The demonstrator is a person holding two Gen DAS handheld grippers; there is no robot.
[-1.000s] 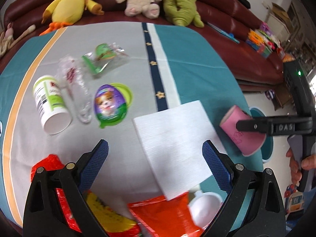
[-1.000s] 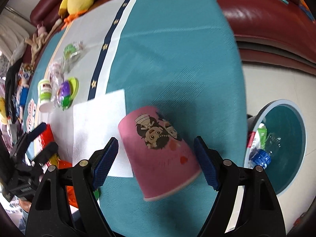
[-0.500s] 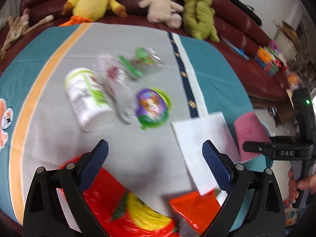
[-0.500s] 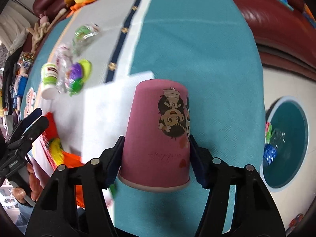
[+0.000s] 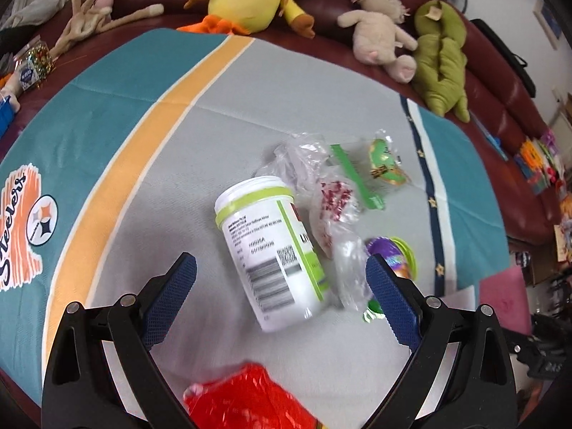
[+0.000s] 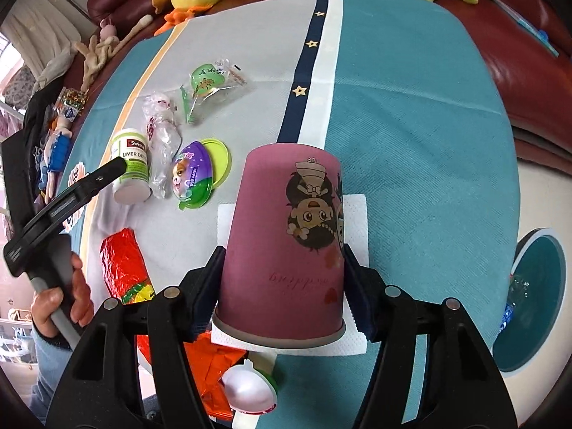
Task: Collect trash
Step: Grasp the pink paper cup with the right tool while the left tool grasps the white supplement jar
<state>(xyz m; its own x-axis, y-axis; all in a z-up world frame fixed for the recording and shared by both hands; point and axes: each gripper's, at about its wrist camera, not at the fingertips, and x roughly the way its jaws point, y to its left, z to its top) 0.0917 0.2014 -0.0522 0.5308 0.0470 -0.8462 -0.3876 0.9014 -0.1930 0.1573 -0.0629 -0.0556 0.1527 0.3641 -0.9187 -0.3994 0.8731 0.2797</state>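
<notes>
Clamped now on the pink paper cup, the right gripper has lifted it, ready for the bin, while the left gripper, jaws apart, has swung over the white bottle.

**Black grippers, blue pads, a pale blue sleeve**

Both tools look alike: the left gripper and the right gripper are matte black plastic, each arm a broad frame with triangular cut-outs and round silver rivets at the pivots. The jaws are faced with dark blue pads moulded in a fine diamond grid. From the side, the left tool is a long black bar on a grey handle. The left hand emerges from a light blue sleeve.
</notes>
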